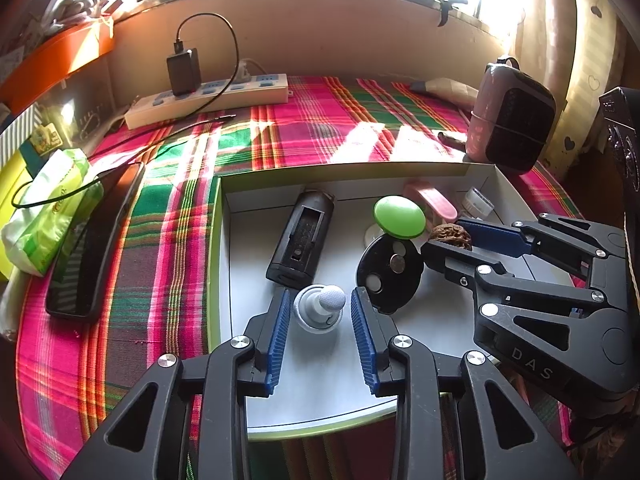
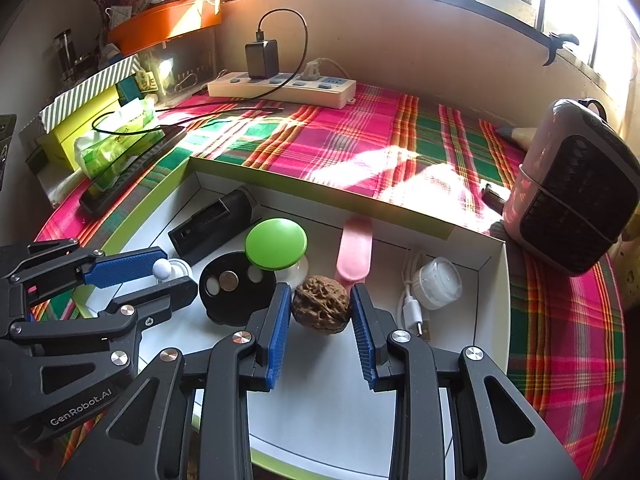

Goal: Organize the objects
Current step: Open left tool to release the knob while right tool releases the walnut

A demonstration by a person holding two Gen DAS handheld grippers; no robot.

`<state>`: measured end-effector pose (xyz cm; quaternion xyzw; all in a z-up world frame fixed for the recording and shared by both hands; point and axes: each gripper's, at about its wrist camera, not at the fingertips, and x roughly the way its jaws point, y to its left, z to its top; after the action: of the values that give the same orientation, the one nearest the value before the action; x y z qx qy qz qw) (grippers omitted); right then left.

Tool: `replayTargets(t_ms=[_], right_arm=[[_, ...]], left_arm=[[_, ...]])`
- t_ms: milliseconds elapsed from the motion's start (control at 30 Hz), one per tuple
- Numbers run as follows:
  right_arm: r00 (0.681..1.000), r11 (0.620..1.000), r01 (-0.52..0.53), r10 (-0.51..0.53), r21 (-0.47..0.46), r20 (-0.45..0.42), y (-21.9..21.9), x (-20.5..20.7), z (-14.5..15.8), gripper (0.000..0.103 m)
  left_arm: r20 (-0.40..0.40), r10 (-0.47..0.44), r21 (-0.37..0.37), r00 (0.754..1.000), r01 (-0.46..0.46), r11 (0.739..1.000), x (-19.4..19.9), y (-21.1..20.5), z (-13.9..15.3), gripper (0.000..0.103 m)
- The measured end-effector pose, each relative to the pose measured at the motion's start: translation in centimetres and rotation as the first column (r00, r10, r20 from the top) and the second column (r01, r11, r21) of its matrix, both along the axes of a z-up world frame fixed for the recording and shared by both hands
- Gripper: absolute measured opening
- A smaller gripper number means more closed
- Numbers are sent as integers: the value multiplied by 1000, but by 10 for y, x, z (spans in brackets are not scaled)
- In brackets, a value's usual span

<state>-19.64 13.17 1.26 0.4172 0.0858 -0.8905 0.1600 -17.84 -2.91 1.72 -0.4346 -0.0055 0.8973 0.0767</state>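
A sunlit plaid table holds the white box (image 2: 494, 264); inside it, the right gripper (image 2: 320, 312) seems clamped on the walnut (image 2: 320, 304), while the left gripper (image 1: 320, 312) stands apart around the plug (image 1: 320, 308), apparently set down

"DAS" stood in pale letters on right gripper (image 1: 448, 240) body, seen from left wrist. "GenRobot.AI" stood on left gripper (image 2: 160, 276) body.
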Motion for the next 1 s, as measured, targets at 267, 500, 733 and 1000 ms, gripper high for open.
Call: replayTargets(t_ms=[267, 500, 733, 1000], right_arm=[[1000, 1000, 1, -1, -3, -3, 0, 2, 1, 32], [1000, 1000, 7, -7, -4, -6, 0, 5, 2, 36], [1000, 1000, 15, -15, -11, -9, 2, 9, 5, 37], [1000, 999, 25, -26, -26, -15, 5, 15, 9, 37]], left_arm=[[2, 6, 4, 1000, -6, 1000, 3, 0, 1, 33], [6, 6, 8, 1000, -6, 1000, 6, -1, 2, 34], [-17, 14, 10, 1000, -13, 1000, 12, -2, 8, 34], [-29, 22, 8, 999, -22, 1000, 19, -5, 12, 35]])
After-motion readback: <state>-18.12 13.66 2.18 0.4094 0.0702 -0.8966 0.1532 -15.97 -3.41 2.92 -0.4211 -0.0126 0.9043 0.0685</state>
